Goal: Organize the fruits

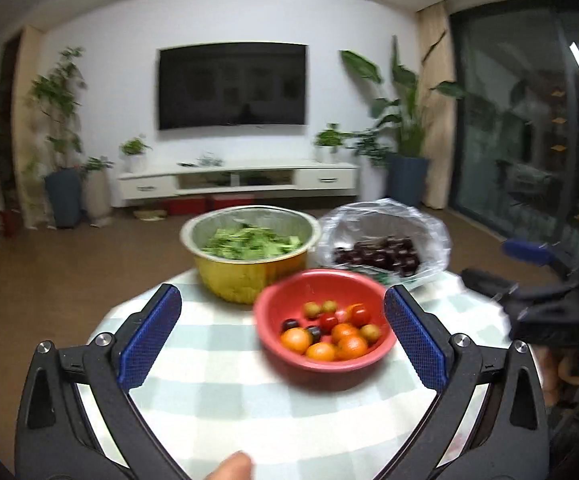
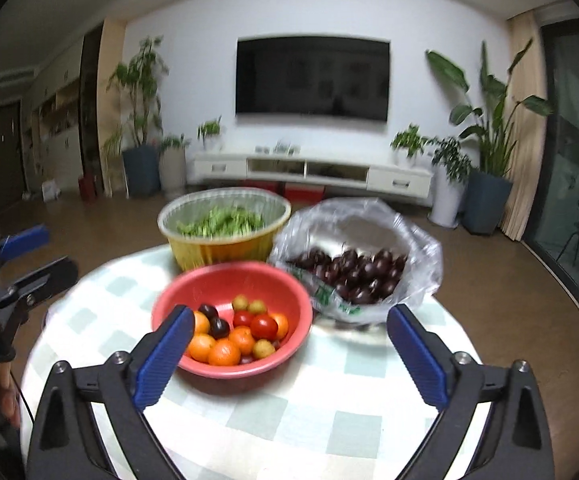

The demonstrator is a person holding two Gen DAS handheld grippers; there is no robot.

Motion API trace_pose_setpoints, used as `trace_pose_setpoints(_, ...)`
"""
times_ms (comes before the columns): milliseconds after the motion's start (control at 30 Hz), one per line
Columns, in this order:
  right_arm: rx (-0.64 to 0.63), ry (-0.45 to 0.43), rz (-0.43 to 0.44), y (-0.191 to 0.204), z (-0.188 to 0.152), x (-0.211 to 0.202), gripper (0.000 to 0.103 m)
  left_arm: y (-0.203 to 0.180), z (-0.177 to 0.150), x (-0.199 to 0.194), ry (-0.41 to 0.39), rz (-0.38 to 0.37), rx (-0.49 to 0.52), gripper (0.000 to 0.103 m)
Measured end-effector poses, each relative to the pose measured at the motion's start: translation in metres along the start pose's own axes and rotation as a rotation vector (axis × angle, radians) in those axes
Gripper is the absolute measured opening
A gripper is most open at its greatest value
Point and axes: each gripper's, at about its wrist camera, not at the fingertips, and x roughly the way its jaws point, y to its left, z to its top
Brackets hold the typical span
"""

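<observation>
A red bowl [image 1: 321, 320] [image 2: 231, 316] with several small oranges, red tomatoes, dark cherries and yellow-green fruits stands on the round checked table [image 1: 217, 392] [image 2: 289, 412]. Behind it on the right lies a clear plastic bag [image 1: 383, 236] [image 2: 355, 252] full of dark cherries. My left gripper [image 1: 283, 336] is open above the near side of the table, with nothing between its blue pads. My right gripper [image 2: 291, 356] is open too and holds nothing; its left finger [image 2: 165, 354] overlaps the bowl's near rim in the picture.
A gold foil bowl [image 1: 249, 252] [image 2: 223, 226] of green leaves stands at the back of the table. The right gripper shows at the right edge of the left wrist view [image 1: 537, 280]. A fingertip [image 1: 233, 466] pokes in at the bottom. Beyond are wooden floor, a TV cabinet and potted plants.
</observation>
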Motion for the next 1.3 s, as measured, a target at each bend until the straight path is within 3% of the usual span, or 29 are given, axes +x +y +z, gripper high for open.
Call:
trace_pose_setpoints(100,0.048,-0.049,0.014,-0.004,0.006,-0.024,0.101,-0.010,-0.003,-0.021,-0.008,0.088,0.044,0.103)
trace_pose_setpoints(367,0.068,-0.118,-0.030,-0.005,0.012,-0.070,0.103,-0.017,-0.012,-0.049,0.033,0.065,-0.003,0.103)
trace_pose_setpoints(500,0.092,-0.095,-0.014,-0.006,0.004,-0.077,0.103,-0.023,-0.023,-0.053,0.066,0.061,-0.019,0.103)
trace_pose_setpoints(633,0.123,-0.064,-0.021,-0.008,-0.012,-0.073,0.103,-0.029,-0.037,-0.047,0.132,0.102,-0.020,0.103)
trace_pose_setpoints(767,0.158,0.032,-0.056,-0.008,-0.028,-0.060,0.103,-0.027,-0.053,-0.034,0.205,0.121,-0.052,0.103)
trace_pose_setpoints(933,0.172,0.247,-0.107,-0.002,-0.055,-0.035,0.103,-0.025,-0.076,-0.015,0.306,0.146,-0.055,0.103)
trace_pose_setpoints(1067,0.130,0.336,-0.112,0.012,-0.070,-0.023,0.103,-0.022,-0.093,0.001,0.370,0.156,-0.067,0.103)
trace_pose_setpoints(1300,0.068,0.440,-0.117,0.031,-0.087,-0.008,0.102,-0.017,-0.107,0.016,0.409,0.174,-0.069,0.103)
